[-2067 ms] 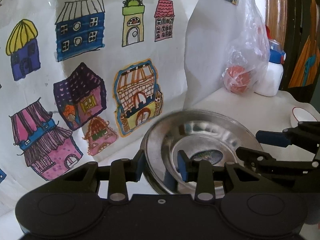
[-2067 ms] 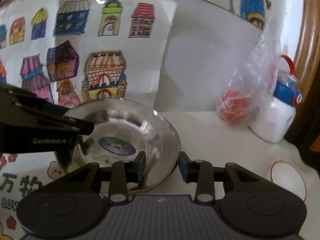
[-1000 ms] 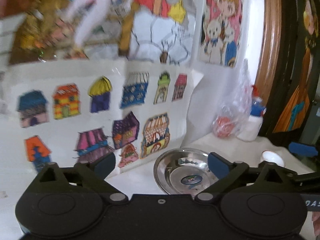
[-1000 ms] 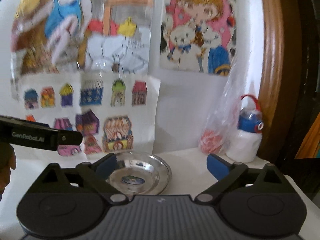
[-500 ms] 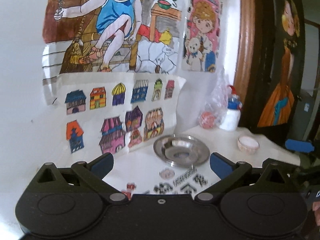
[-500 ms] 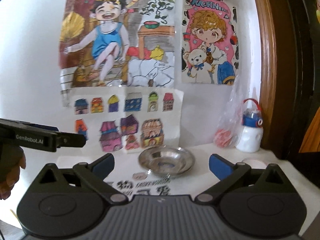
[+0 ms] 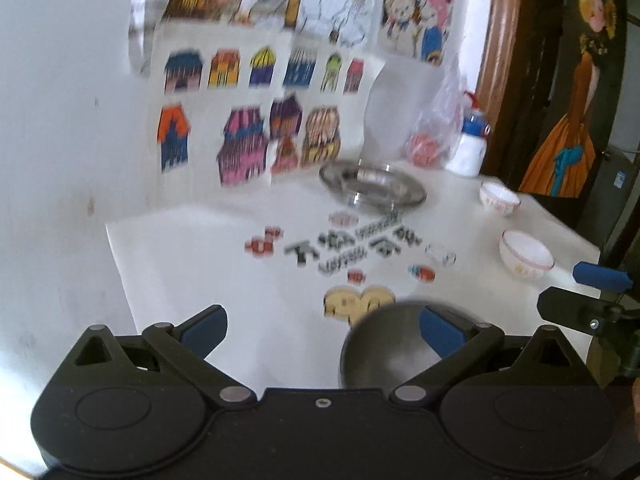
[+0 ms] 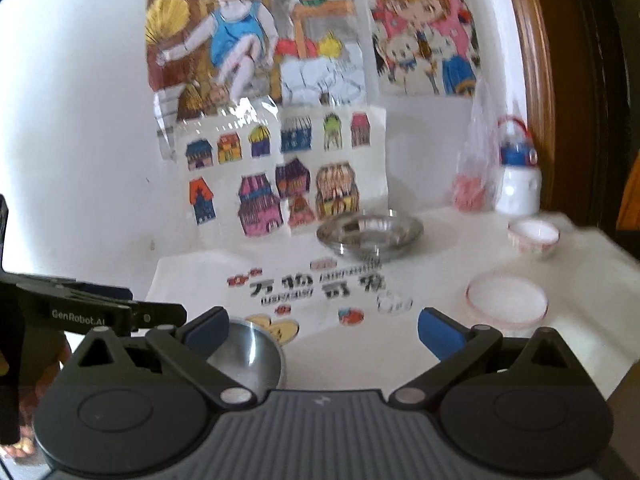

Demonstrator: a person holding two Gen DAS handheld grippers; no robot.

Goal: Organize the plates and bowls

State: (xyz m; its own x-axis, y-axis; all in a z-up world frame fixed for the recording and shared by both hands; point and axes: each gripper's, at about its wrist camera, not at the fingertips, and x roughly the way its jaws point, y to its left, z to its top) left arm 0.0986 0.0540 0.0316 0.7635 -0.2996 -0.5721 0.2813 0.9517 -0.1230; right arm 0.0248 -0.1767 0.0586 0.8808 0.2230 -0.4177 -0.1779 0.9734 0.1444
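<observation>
A: What stands on the white counter [image 8: 580, 280]?

B: At the back, near the wall, a wide shallow stainless-steel plate [image 8: 370, 234] sits in front of a sheet of coloured house drawings [image 8: 280, 176]. At the near edge there is a small round steel bowl [image 8: 248, 354], lying just beside a yellow cartoon sticker on the printed counter cover.

A: And the ceramic pieces?

B: Two white bowls with pink rims. One small white pink-rimmed bowl [image 8: 534, 238] is toward the back right, near a white bottle with a blue-and-red cap [image 8: 518, 176] and a clear plastic bag holding something red [image 8: 470, 184]. The other, a wider white pink-rimmed bowl [image 8: 506, 298], is nearer the front right. They are well apart from the steel plate.

A: How is the left hand-held gripper [image 7: 322, 326]?

B: Released, its blue-padded fingers spread wide with nothing between them. In the left wrist view the small steel bowl [image 7: 384, 350] shows partly behind its right finger, though the picture is blurred and I cannot tell whether they touch.

A: The right hand-held gripper [image 8: 322, 326]?

B: Also released and empty, jaws wide. The steel bowl appears just behind its left finger, and the wider ceramic bowl lies beyond its right finger. The left tool's black body crosses the left edge of that view.
</observation>
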